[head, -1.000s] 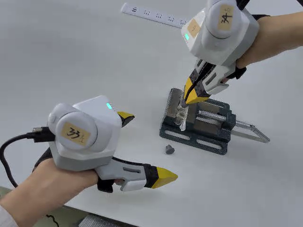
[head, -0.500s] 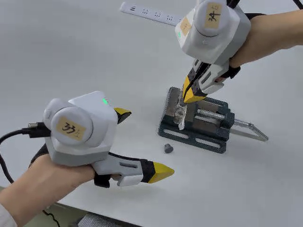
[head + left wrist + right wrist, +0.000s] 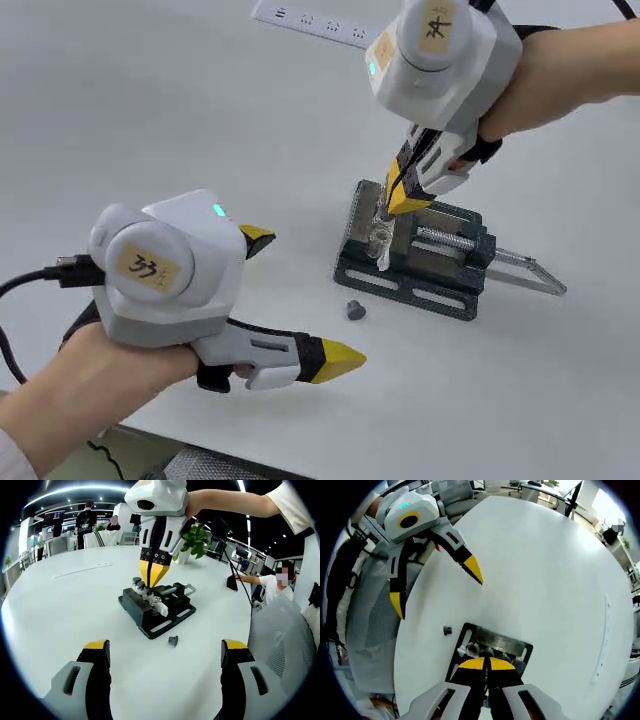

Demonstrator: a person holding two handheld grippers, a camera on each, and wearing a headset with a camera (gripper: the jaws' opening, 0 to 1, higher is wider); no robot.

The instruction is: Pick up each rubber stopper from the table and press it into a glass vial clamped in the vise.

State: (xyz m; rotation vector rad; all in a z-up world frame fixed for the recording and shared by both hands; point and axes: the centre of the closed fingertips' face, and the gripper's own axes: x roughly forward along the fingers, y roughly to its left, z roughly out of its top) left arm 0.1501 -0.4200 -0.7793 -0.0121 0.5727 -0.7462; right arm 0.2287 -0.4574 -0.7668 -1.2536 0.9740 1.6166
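- Left tool (image 3: pixel 300 298): jaws spread wide, holding nothing, low over the white bench (image 3: pixel 150 110).
- One rubber stopper (image 3: pixel 354 310) lies loose on the bench, just beside the vise's front edge.
- Vise (image 3: pixel 420 275) clamps a glass vial (image 3: pixel 379 240).
- Right tool (image 3: pixel 395 205): jaws closed together, tips right above the vial; I cannot tell whether they pinch anything.

Two hand-held grippers, one per hand
Left gripper (image 3: pixel 300 300): held low, near level, jaws spread wide; right gripper (image 3: pixel 398 205): higher, forearm extended, angled steeply down, jaw tips together.
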